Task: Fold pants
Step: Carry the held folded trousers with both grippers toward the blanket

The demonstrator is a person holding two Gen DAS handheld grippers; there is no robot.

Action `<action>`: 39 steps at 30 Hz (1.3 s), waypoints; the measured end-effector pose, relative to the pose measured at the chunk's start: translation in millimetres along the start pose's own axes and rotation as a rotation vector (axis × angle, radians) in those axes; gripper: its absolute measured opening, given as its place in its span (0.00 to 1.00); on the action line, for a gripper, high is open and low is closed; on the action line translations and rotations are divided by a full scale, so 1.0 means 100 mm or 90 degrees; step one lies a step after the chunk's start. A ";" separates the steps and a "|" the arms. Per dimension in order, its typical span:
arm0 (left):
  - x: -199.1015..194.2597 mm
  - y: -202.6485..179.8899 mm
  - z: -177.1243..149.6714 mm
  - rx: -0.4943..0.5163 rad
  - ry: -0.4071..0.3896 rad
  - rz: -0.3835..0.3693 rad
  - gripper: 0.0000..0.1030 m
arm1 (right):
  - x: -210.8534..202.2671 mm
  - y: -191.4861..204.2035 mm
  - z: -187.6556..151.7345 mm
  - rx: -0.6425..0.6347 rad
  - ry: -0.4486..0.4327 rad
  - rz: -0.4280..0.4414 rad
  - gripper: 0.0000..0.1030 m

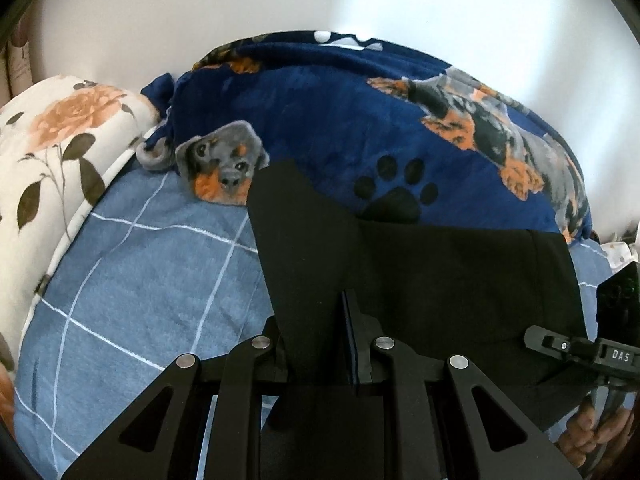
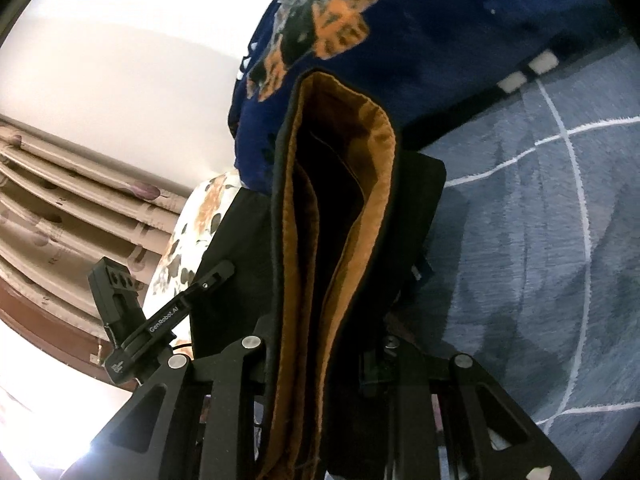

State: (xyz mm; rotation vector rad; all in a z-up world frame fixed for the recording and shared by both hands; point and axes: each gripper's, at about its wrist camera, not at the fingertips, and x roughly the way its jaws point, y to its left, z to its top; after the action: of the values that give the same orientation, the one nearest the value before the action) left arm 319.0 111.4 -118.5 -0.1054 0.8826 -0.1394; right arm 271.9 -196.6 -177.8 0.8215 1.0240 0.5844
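In the left wrist view, black pants (image 1: 440, 272) hang over the bed as a taut dark panel. My left gripper (image 1: 316, 320) is shut on a fold of them at the panel's left end. My right gripper (image 1: 560, 346) reaches the cloth's right end, a hand (image 1: 588, 432) below it. In the right wrist view the pants (image 2: 352, 200) show an orange-brown lining inside black cloth, standing up as a tall open fold. My right gripper (image 2: 320, 344) is shut on its lower part. My left gripper (image 2: 216, 276) touches the black cloth at the left.
A blue checked sheet (image 1: 140, 280) covers the bed. A navy dog-print blanket (image 1: 340, 120) is heaped at the back against a white wall. A floral pillow (image 1: 60, 140) lies at the left. Curtains (image 2: 60, 200) hang at the left of the right wrist view.
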 end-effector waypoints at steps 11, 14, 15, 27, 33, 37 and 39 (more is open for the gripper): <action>0.15 0.11 -0.10 -0.003 0.008 0.021 0.18 | -0.01 -0.07 -0.01 -0.006 0.003 -0.036 0.22; 0.18 0.14 -0.12 -0.007 0.010 0.023 0.19 | 0.01 -0.07 -0.01 -0.015 0.004 -0.047 0.23; 0.19 0.14 -0.13 -0.007 0.011 0.024 0.19 | 0.03 -0.06 -0.01 -0.020 0.004 -0.054 0.23; 0.28 0.15 -0.22 0.006 -0.003 0.046 0.24 | 0.10 0.02 -0.09 -0.076 -0.028 -0.129 0.28; 0.29 0.12 -0.27 0.021 -0.021 0.065 0.26 | 0.12 0.08 -0.12 -0.099 -0.047 -0.167 0.31; 0.30 0.12 -0.30 0.023 -0.032 0.072 0.29 | 0.15 0.13 -0.14 -0.117 -0.059 -0.197 0.33; 0.30 0.12 -0.32 0.028 -0.038 0.078 0.30 | 0.17 0.16 -0.15 -0.125 -0.066 -0.212 0.35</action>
State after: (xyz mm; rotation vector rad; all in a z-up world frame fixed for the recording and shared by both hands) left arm 314.5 116.7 -163.2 -0.0140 0.8242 -0.0410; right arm 264.1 -170.0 -177.2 0.4883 0.9654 0.3475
